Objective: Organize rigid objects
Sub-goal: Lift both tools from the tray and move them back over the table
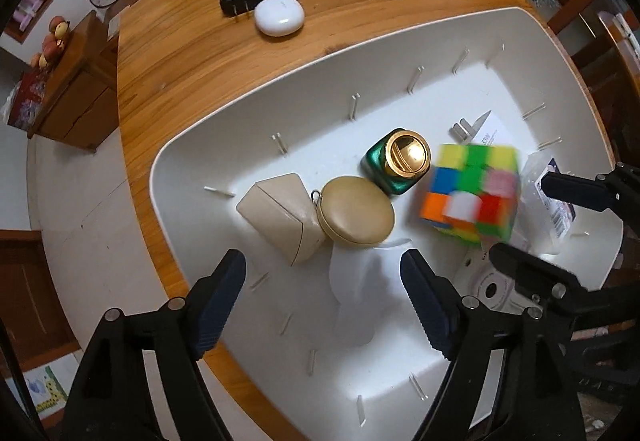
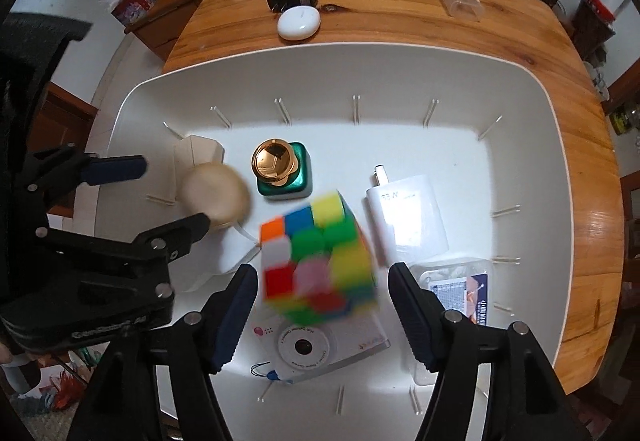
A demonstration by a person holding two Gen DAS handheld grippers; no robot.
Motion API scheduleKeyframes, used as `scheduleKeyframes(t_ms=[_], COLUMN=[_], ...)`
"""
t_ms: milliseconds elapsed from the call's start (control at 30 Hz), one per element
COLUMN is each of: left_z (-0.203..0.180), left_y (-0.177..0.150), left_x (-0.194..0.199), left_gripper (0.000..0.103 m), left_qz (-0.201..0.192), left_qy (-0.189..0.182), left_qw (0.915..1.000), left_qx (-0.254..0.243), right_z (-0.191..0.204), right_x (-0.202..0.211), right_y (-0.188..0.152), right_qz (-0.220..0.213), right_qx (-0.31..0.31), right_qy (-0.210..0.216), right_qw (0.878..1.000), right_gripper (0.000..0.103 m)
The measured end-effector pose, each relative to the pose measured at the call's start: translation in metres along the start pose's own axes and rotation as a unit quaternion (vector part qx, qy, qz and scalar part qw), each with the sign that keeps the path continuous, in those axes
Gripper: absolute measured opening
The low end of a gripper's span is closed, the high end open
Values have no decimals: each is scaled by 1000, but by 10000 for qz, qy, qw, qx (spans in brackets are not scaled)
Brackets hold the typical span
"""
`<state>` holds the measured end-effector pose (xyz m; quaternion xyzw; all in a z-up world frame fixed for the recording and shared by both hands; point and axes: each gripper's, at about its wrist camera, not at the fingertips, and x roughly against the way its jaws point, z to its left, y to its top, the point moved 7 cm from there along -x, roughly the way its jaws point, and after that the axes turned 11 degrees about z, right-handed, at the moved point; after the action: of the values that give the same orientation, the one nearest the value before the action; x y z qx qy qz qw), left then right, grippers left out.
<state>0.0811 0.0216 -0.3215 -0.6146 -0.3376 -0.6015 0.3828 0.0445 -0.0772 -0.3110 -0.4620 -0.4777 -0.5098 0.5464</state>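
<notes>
Rubik's cube (image 2: 318, 261) blurred, lower centre of frame, betw. right gripper (image 2: 323, 311) fingers, not touching them; jaws apart. Left gripper (image 1: 324, 305) also spread wide, empty, over white bin (image 1: 400, 37) w/ round tin (image 1: 356, 215).

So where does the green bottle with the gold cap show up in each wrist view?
Left wrist: green bottle sits centre-right, inside the white bin, left of the Rubik's cube.
Right wrist: green bottle sits left of centre, above the cube.
Shared landmark: white earbud case on the table.
</notes>
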Motion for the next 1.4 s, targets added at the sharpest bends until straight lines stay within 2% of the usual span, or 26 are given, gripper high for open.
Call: scheduleKeyframes(t_ms=[300, 667, 867, 1133, 1400], left_z=[-3, -2, 9, 28, 44], left_y=[6, 10, 19, 38, 69], left_x=[20, 71, 98, 122, 147], left_gripper=[85, 85, 87, 89, 89], left_qz=[-235, -836, -1185, -1493, -1681], left_qy=[-51, -187, -282, -288, -241], left_qw=[9997, 9963, 9925, 9881, 9846], left_qx=[-23, -79, 53, 228, 422], right_z=[0, 0, -7, -13, -24], right_x=[38, 81, 100, 125, 143], right_y=[-2, -13, -17, -7, 17], right_qz=[-397, -820, -1007, -1293, -1432], right_qx=[-69, -177, -283, -347, -259], right_qy=[-7, -91, -134, -198, -337], right_qw=[9992, 9964, 9944, 9908, 9888], right_gripper=[69, 69, 69, 69, 69])
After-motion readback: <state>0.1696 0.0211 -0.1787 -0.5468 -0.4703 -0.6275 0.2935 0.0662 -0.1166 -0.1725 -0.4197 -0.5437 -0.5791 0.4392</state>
